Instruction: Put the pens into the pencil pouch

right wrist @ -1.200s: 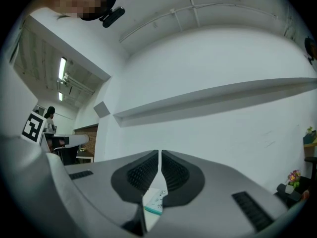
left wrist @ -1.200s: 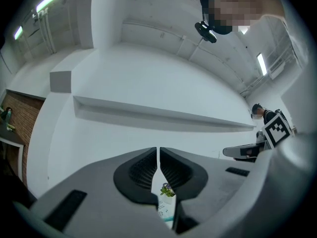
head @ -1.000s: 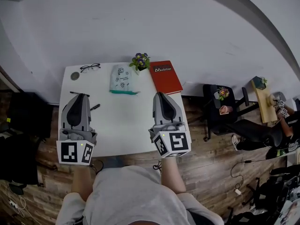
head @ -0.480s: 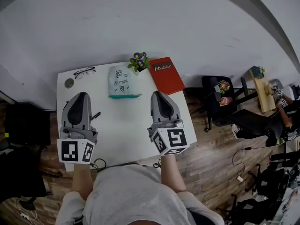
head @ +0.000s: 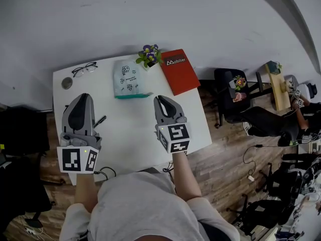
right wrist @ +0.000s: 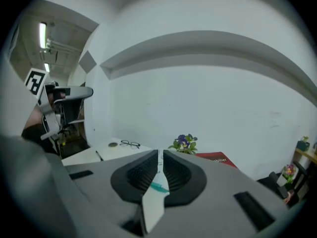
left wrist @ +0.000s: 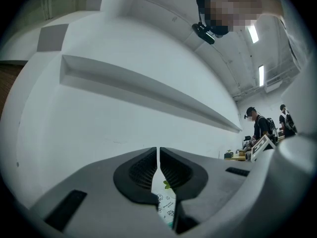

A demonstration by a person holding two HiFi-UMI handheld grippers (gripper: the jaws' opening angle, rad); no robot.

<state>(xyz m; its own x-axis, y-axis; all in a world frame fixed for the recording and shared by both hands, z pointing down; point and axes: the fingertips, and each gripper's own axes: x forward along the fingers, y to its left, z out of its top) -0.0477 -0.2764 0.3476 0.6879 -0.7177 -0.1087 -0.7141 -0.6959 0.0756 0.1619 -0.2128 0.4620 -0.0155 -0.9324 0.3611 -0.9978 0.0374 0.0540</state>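
A pale pencil pouch (head: 128, 79) with small prints and a teal zip edge lies flat at the back middle of the white table (head: 135, 129). One black pen (head: 99, 120) lies just right of my left gripper (head: 83, 97), which hovers over the table's left side, shut and empty. My right gripper (head: 163, 101) hangs over the right half, a little in front of the pouch, also shut with nothing held. Through the left gripper's (left wrist: 158, 155) jaw slit the pouch (left wrist: 166, 207) shows. Beyond the right gripper (right wrist: 160, 157) lie the pouch's teal edge (right wrist: 159, 186) and a pen (right wrist: 99, 155).
Glasses (head: 84, 69) and a small round disc (head: 66, 83) lie at the back left corner. A potted flower (head: 149, 55) and a red book (head: 179, 71) sit at the back right. Office chairs (head: 235, 104) stand right of the table. People stand far off (left wrist: 257, 128).
Both grippers have moved forward over the table, toward the pouch, and the right one has dropped lower. Their jaws look the same. Pouch and pen have not moved on the table.
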